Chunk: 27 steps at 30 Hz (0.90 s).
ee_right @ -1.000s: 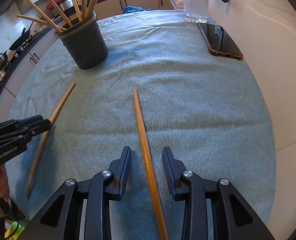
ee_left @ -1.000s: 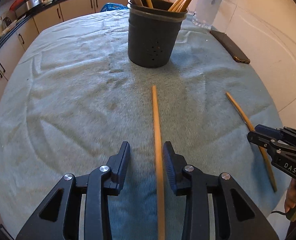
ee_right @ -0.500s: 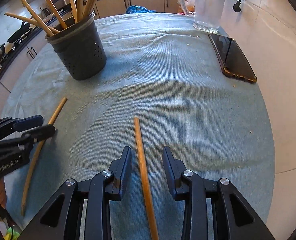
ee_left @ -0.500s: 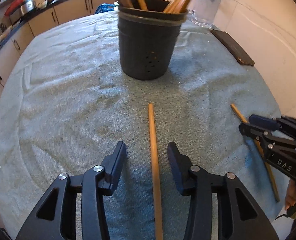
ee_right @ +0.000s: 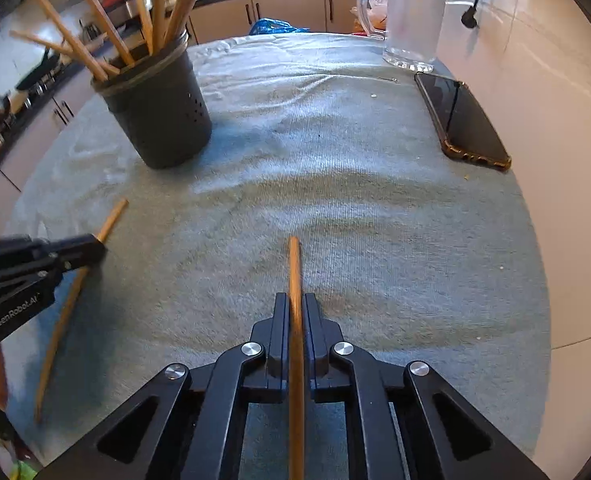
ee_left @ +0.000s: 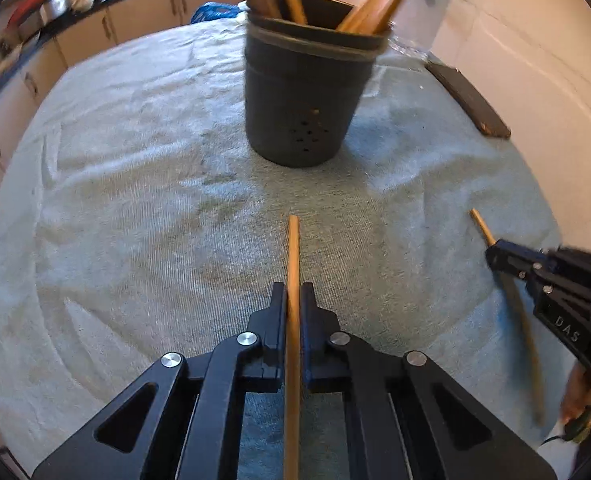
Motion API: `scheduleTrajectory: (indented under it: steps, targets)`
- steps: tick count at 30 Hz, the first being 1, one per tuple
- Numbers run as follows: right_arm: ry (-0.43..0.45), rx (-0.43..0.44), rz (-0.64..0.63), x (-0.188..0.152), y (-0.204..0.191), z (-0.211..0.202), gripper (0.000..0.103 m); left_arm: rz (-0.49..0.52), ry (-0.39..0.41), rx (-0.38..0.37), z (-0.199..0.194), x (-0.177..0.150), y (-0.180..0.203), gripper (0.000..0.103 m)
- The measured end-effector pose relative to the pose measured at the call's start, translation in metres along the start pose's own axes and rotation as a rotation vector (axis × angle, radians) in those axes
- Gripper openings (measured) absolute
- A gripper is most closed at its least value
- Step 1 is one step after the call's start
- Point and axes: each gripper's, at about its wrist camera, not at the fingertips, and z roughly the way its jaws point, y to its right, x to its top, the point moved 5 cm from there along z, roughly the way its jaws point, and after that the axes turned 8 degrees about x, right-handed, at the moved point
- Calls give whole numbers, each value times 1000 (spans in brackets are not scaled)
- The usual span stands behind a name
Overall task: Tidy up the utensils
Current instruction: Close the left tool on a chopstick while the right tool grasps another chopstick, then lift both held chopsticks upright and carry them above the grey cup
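Left tool (ee_left: pixel 292 300): closed on a wooden chopstick (ee_left: pixel 293 248), jaws clamped both sides of the shaft, tip sticking out ahead over the cloth. Seen from right wrist cam as well, at left edge.

Right tool (ee_right: pixel 295 304): closed on a second chopstick (ee_right: pixel 294 264), same grip, shaft running back betw. the jaws and under the cam. Seen from left wrist cam at right edge, w/ part of a hand below it.

Utensil holder (ee_left: pixel 305 96): dark, perforated, upright on the cloth, ahead of both tools, well apart from them. Several chopsticks (ee_right: pixel 151 4) stand inside, leaning outward.

Cloth (ee_left: pixel 135 200): grey-green, covers the table; wrinkled in places.

Phone (ee_right: pixel 461 120): dark, face up, far right of cloth, near edge.

Glass jug (ee_right: pixel 411 20): clear, w/ handle, far end of table, beyond phone.

Background: kitchen cabinets (ee_right: pixel 287 10), blurred.
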Motion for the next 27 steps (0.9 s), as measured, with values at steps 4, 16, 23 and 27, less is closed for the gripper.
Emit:
scheduleTrajectory:
  steps: [4,16,23,27]
  targets:
    - [58,29,18,5,0,-14,7,-4,36,-1,-17,-5,-3,6]
    - [245,79,17,13,-19,-79,7,12,218,3,-94,-12,4,6]
    - [337,101,23,12,-27,-114,7,13,307,14,-126,-11,13,6]
    - [360,108,21,8,-33,-125,7,18,348,30,-139,-15,16,6]
